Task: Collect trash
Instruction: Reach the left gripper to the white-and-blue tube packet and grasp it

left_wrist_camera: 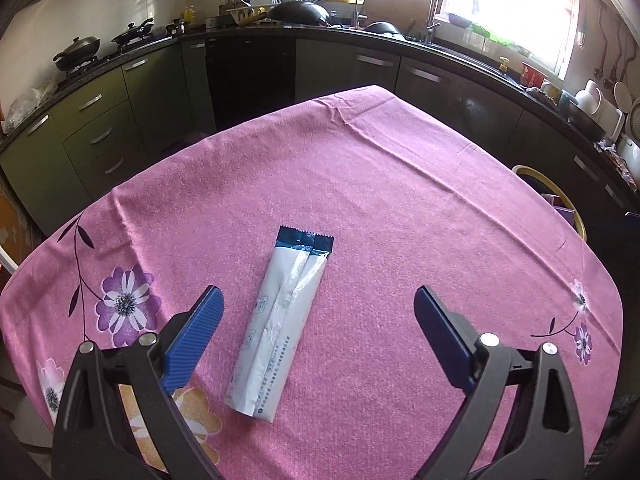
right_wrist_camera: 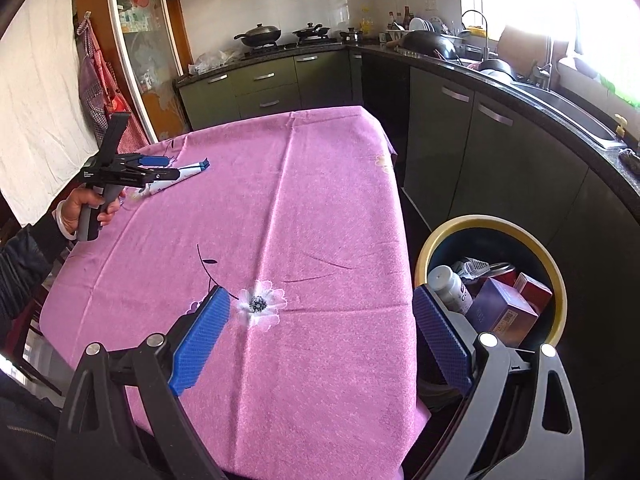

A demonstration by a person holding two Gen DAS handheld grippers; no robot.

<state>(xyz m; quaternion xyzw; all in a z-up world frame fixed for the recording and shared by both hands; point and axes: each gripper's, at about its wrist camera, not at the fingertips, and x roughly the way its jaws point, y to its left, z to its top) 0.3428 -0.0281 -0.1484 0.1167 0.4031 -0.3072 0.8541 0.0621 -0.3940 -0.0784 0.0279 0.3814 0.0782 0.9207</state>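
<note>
Bin (right_wrist_camera: 560, 280): already holds boxes, a bottle.
Wrapper (left_wrist_camera: 280, 328): left on table, untouched.
Left gripper (left_wrist_camera: 318, 304): spread wide, empty.
Right gripper (right_wrist_camera: 320, 308): spread wide, empty.

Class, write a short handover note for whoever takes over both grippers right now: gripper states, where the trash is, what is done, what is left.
Left gripper: open, above the long white wrapper with a dark blue end, pads not touching it.
Right gripper: open, empty, over the table edge by the bin.
Wrapper lies flat on the pink flowered tablecloth.
Done: round yellow-rimmed bin beside the table already holds boxes and a white bottle.
Left: grip the wrapper, carry it to the bin, drop it in.
</note>
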